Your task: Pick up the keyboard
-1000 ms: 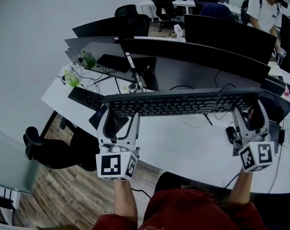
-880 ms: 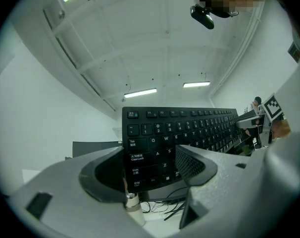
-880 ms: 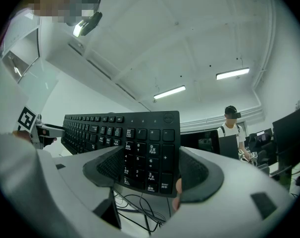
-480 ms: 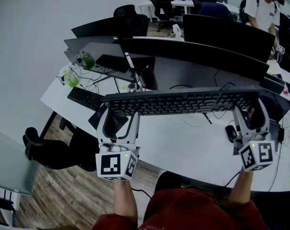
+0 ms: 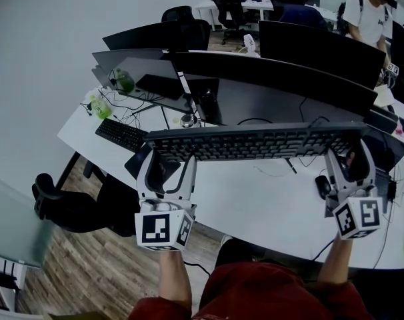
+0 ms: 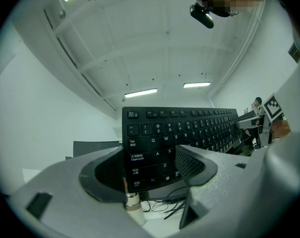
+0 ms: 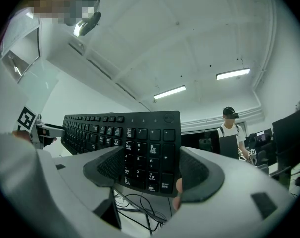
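The keyboard (image 5: 255,142) hangs in the air above the white desk (image 5: 255,202), level, stretched between the two grippers and in front of a long dark monitor (image 5: 282,79). Its two ends are partly covered by the jaws, and it hides the strip of desk behind it. In the left gripper view the left gripper (image 6: 150,170) pinches the keyboard's (image 6: 179,130) Tab and Caps Lock end; the lowest keys are too dark to read. In the right gripper view the right gripper (image 7: 147,167) clamps the number-pad end of the keyboard (image 7: 125,133).

From the head view, both bare forearms reach forward from the bottom edge, where they are cut off. The left gripper (image 5: 167,160) and the right gripper (image 5: 349,157) point up and away, marker cubes nearest the person.

Two keyboards can be counted: the held one and a second keyboard (image 5: 120,135) lying on the desk at the left. One mouse (image 5: 322,187) lies near the right gripper. One person (image 5: 365,12) stands far back, cut off by the edge.
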{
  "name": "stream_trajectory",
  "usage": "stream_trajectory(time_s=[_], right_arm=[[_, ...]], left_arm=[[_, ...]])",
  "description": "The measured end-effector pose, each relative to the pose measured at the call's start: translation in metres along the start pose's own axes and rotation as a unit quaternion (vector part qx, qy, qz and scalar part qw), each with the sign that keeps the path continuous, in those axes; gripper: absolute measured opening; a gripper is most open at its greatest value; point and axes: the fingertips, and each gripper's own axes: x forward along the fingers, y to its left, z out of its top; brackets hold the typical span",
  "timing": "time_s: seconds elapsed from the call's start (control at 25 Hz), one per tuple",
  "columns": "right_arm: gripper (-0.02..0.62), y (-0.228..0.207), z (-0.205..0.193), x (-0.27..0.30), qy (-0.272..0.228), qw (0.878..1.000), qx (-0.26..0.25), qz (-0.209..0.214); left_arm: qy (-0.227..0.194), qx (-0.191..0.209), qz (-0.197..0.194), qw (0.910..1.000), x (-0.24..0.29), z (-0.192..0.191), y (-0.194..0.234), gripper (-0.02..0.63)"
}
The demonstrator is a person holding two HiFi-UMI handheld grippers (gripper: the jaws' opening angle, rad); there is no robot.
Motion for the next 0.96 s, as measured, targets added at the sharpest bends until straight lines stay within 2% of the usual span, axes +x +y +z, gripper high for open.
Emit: stream_trajectory(time_s=[0.36,0.96], right_arm=[[0.342,0.0015,0.0017,0.0048,0.003,1.0,0.005,0.011],[0.339,-0.0031,0.0005,0.0038,0.002,1.0,0.01,0.011]], left_arm=[[0.002,0.0,0.013,0.9999,-0.0043,0.0038,0.0028,0.307],[0.003,0.007,0.007,0.9999,-0.0013,0.0068,-0.0032,0.307]])
